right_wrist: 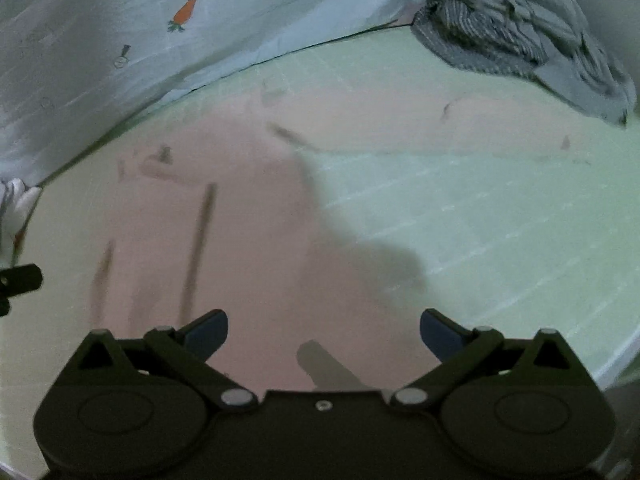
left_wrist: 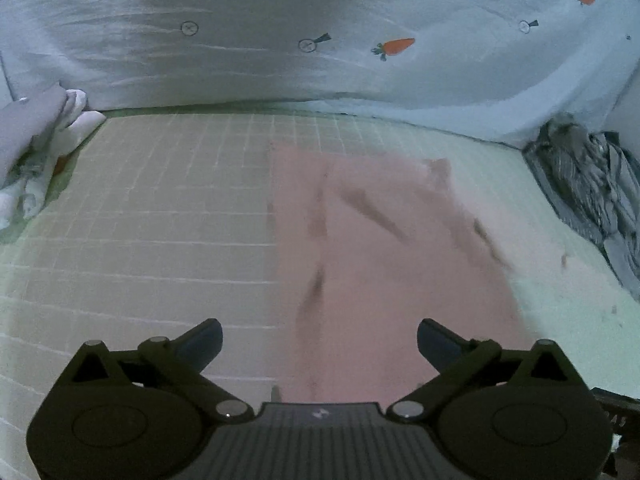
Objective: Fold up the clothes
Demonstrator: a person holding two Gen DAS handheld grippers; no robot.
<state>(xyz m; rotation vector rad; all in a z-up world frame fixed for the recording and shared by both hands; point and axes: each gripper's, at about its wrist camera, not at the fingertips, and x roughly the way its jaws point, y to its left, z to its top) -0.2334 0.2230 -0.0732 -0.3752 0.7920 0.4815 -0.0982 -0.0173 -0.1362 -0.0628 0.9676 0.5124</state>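
Grippers, left (left_wrist: 320, 340) and right (right_wrist: 324, 330), both wide apart and empty above pink garment (left_wrist: 380, 248); no legible writing.

Home: carrot-print sheet (left_wrist: 320, 40), laundry pile (right_wrist: 532, 32).

Dim, greenish light, motion blur smearing the pink garment (left_wrist: 384, 248), gripper shadow across it, fisheye bending edges, corners black.

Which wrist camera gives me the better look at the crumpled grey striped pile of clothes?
The right wrist view: the crumpled grey striped pile of clothes sits large at the top right, folds and stripes readable. The left wrist view catches that pile only squeezed against the right edge, distorted by the fisheye.
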